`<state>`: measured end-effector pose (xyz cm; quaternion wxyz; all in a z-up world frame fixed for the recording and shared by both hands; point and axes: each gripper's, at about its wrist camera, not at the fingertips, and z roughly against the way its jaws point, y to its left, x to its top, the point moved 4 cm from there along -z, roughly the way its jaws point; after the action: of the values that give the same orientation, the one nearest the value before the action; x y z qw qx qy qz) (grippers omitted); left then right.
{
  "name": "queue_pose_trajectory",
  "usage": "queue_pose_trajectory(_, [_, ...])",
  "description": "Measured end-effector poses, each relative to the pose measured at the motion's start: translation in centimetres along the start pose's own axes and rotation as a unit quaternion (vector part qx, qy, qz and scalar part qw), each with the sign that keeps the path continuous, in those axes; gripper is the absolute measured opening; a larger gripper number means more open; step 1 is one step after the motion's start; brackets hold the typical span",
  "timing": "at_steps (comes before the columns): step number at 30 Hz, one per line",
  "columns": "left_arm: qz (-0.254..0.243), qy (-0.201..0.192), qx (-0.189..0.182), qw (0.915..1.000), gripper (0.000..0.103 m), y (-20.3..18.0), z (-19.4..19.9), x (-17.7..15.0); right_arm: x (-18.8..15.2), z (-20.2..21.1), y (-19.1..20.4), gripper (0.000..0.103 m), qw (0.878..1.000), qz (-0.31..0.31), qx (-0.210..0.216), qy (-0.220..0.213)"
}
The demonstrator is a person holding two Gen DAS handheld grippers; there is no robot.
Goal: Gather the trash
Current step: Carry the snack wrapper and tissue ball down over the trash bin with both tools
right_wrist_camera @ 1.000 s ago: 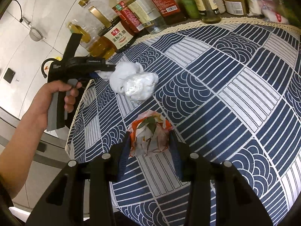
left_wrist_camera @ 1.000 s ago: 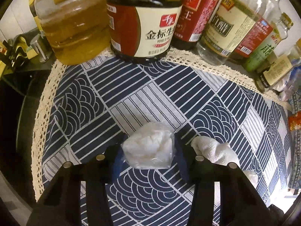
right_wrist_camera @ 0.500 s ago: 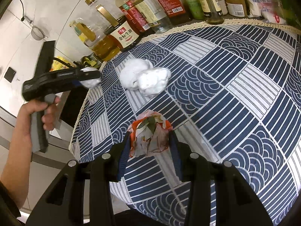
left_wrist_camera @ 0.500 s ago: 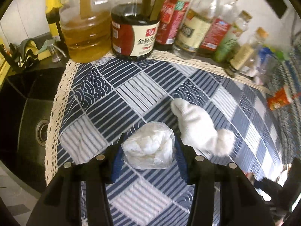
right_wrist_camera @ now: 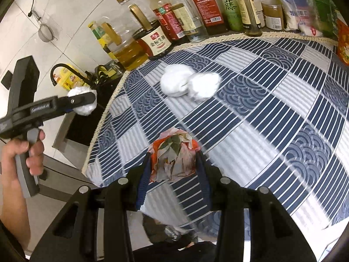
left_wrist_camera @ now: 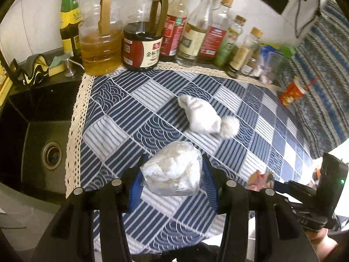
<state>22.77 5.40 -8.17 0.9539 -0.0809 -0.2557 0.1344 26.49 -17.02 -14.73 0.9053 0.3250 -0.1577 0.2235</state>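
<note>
Above the near edge of the cloth-covered surface (left_wrist_camera: 113, 113), both tools were raised and each had its jaws partly closed on a piece of trash. The left tool (left_wrist_camera: 172, 174) pinched a clear plastic bag stuffed with white tissue (left_wrist_camera: 172, 175) between its blue pads, the wad filling the gap from pad to pad; from the other side the same tool (right_wrist_camera: 80, 103) showed with the white wad (right_wrist_camera: 84, 108) at its tip, off the surface's edge over the dark sink (left_wrist_camera: 43, 131). The right tool (right_wrist_camera: 174, 163) clamped a crumpled orange and grey wrapper (right_wrist_camera: 173, 158), held clear of the cloth. Two white tissue balls (right_wrist_camera: 189, 83) lay touching each other in the middle of the cloth, well apart from both tools. Bottles (right_wrist_camera: 163, 41) stood along the far edge.
</note>
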Motion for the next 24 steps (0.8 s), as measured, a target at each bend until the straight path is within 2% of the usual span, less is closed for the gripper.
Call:
queue_pose_trajectory(7, [-0.015, -0.003, -0.027, 0.9995, 0.047, 0.7, 1.8, -3.5, -2.8, 0.4, 3.1, 0.041, 1.000, -0.016, -0.005, -0.007])
queue_pose_trajectory(16, [-0.006, 0.001, -0.061, 0.9981, 0.047, 2.7, 3.3, -8.3, -6.3, 0.4, 6.9, 0.041, 0.999, -0.020, -0.026, -0.008])
queue_pose_trajectory(24, [0.003, 0.025, -0.078, 0.9966, 0.047, 4.3, 3.4, -13.3, -9.4, -0.7, 9.8, 0.041, 0.999, -0.019, -0.030, 0.005])
